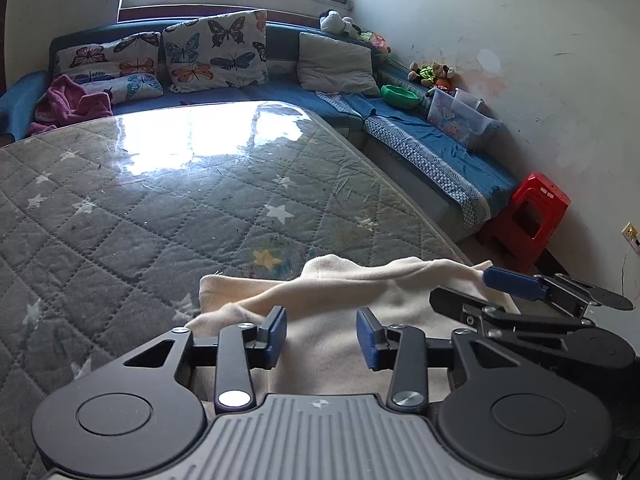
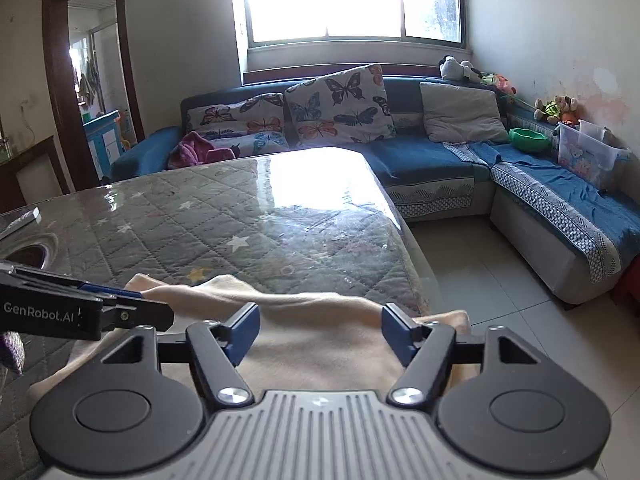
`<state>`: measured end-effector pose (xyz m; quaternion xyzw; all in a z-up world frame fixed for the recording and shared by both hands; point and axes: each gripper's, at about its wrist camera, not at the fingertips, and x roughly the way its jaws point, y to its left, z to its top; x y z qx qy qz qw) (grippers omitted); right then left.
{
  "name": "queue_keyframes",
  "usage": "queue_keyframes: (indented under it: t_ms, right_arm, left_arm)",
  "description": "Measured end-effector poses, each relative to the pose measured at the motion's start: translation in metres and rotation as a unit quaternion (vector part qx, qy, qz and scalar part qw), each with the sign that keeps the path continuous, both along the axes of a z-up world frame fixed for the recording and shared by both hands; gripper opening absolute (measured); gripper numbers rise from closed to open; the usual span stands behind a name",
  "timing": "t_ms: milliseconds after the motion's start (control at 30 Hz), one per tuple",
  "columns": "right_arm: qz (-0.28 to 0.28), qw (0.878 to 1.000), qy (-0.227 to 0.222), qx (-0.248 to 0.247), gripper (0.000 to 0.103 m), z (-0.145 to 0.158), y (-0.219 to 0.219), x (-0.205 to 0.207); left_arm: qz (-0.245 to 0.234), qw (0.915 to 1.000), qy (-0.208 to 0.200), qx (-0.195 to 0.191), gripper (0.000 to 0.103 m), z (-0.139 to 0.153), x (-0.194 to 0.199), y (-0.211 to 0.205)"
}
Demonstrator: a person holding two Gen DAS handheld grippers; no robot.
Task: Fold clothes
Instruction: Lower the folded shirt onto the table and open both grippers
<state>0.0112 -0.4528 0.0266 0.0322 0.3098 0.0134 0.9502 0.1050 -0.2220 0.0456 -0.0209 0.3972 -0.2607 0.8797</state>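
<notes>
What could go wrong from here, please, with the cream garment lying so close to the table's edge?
1. The cream garment lies at the near corner of the table, part of it past the edge above the floor; a tug might slide it off.
2. The left gripper and right gripper are both open with nothing clamped, so the raised fold could slump.
3. The grippers are close together and could collide.

"GenRobot.AI" in white on the black left gripper (image 2: 132, 294) body, last letter perhaps partly hidden
</notes>
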Motion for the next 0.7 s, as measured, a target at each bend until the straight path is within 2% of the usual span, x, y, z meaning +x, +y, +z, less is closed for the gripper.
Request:
queue_keyframes:
  t_ms: [233,333,533,700]
  right_arm:
    - [-0.007,1.000,-0.005,0.004,0.092,0.005,0.010,-0.036]
    - [-0.008,1.000,-0.003,0.004,0.099,0.004,0.016,-0.050]
    - [-0.008,1.000,-0.007,-0.009,0.103,0.010,0.026,-0.068]
    - [-0.017,1.000,-0.011,-0.010,0.103,0.011,0.030,-0.080]
  left_arm:
    - [0.001,0.9998,-0.019,0.001,0.069,0.009,-0.029,0.012]
    - [-0.001,0.9997,-0.025,0.000,0.074,0.009,-0.043,0.016]
    - [0.001,0.9994,-0.033,0.000,0.087,0.009,-0.063,0.024]
    - [0.003,0.9993,-0.036,0.000,0.093,0.009,-0.075,0.031]
